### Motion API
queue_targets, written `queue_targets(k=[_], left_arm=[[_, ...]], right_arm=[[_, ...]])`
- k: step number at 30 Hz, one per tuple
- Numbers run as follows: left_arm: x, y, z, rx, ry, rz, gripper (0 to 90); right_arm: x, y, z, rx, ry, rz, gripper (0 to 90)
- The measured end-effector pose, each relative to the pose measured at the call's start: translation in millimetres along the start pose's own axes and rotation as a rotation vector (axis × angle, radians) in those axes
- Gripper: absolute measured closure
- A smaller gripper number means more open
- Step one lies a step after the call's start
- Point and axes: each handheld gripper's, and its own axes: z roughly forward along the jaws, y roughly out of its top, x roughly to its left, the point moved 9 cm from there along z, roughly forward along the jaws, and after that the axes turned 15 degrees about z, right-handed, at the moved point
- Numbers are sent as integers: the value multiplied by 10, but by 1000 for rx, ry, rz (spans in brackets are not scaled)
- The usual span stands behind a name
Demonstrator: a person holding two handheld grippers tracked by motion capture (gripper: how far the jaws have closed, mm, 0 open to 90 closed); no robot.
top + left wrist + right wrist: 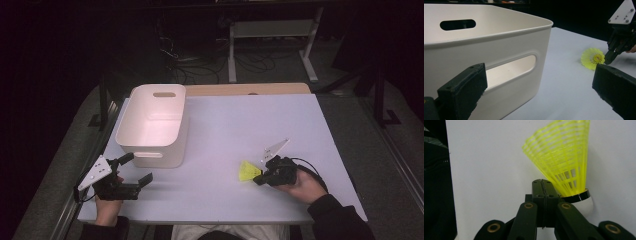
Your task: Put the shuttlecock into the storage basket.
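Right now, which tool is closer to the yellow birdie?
Right. The right tool sits shut right beside the yellow birdie, its tips against the base. The left tool is far across the table, open, by the white bin.

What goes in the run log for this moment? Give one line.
left hand-held gripper: open, beside white bin | right hand-held gripper: shut, empty, tips beside yellow shuttlecock | shuttlecock: on table, outside bin
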Motion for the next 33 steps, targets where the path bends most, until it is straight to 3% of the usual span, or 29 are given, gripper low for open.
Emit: queue_targets(k=[14,33], left_arm=[[0,2,1,-2,-2,-1,0],[-2,3,1,-3,-4,-1,0]], right_arm=[[-107,122,16,-24,-27,17,885],[-130,189,-91,-76,-6,47,884]])
